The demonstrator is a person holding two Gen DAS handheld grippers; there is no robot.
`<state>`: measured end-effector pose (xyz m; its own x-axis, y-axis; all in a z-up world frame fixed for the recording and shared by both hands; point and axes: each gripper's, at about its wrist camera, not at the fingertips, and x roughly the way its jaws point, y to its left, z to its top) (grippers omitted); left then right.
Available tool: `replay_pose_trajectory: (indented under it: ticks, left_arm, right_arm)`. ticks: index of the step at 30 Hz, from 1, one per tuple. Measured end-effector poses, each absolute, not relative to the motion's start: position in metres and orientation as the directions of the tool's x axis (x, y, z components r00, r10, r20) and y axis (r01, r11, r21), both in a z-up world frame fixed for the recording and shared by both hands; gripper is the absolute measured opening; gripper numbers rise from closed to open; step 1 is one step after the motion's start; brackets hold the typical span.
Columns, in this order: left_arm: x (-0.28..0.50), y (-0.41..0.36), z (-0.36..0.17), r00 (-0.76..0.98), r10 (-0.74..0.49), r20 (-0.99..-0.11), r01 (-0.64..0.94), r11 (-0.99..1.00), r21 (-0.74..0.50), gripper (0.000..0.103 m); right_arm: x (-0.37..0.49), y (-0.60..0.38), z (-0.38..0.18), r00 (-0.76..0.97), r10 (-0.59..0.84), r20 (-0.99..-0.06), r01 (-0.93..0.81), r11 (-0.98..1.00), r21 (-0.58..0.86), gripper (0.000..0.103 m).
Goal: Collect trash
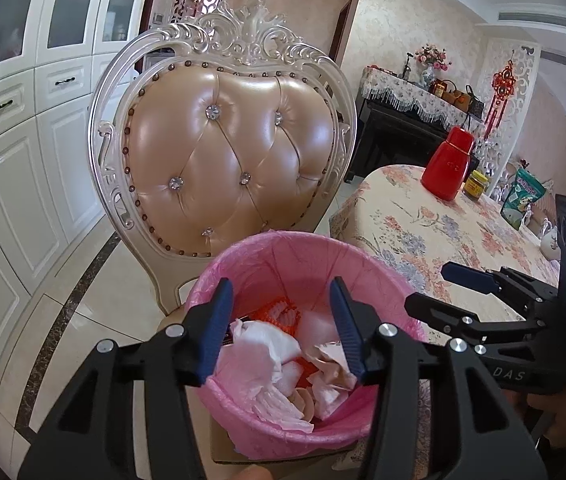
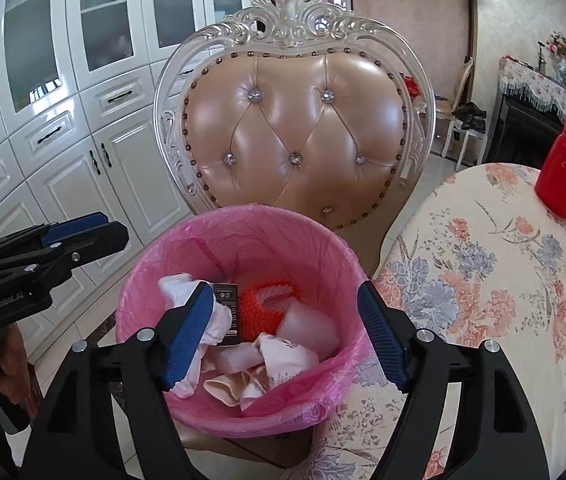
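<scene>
Beside floral table: chair, cabinets.

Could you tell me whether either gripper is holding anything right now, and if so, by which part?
Nothing is held. The left gripper and right gripper are both open and empty above the pink-lined trash bin.

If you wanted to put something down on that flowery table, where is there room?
The tablecloth lies bare between the pink bin and the red bottle. It gets crowded behind the bottle: a yellow jar, a green packet and a white teapot. The bin holds tissues.
</scene>
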<state>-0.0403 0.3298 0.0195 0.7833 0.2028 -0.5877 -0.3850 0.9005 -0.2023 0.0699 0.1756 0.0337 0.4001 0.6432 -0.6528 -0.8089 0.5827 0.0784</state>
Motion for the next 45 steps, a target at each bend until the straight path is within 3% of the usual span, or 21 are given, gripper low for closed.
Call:
replay_pose_trajectory:
  ticks: [3,6,10,12,24,45]
  left_arm:
    - [-0.044,0.327,0.02,0.782,0.208,-0.587,-0.391,0.898,-0.202,0.05]
    - [-0.049,0.318,0.019,0.772,0.224,-0.595,-0.403,0.896,-0.186,0.066]
    - [-0.056,0.305,0.014,0.757,0.228,-0.612,-0.41,0.895,-0.174,0.074]
    - [-0.062,0.294,0.01,0.748,0.231,-0.623,-0.412,0.897,-0.162,0.075]
    - [-0.092,0.258,0.004,0.728,0.283,-0.624,-0.444,0.889,-0.115,0.075]
    - [-0.094,0.273,0.001,0.711,0.305,-0.634,-0.473,0.874,-0.109,0.075]
  right_arm:
    - [0.071,0.165,0.033,0.439,0.623,-0.647,-0.783,0.618,0.065,0.076]
    - [0.069,0.152,0.032,0.464,0.612,-0.641,-0.764,0.642,0.059,0.077]
    - [0.061,0.133,0.028,0.5,0.593,-0.631,-0.737,0.675,0.051,0.081]
    - [0.056,0.125,0.026,0.513,0.586,-0.627,-0.725,0.687,0.049,0.085]
    - [0.025,0.098,0.02,0.522,0.616,-0.59,-0.728,0.682,0.069,0.085]
    - [0.023,0.122,0.023,0.468,0.645,-0.604,-0.778,0.625,0.066,0.085]
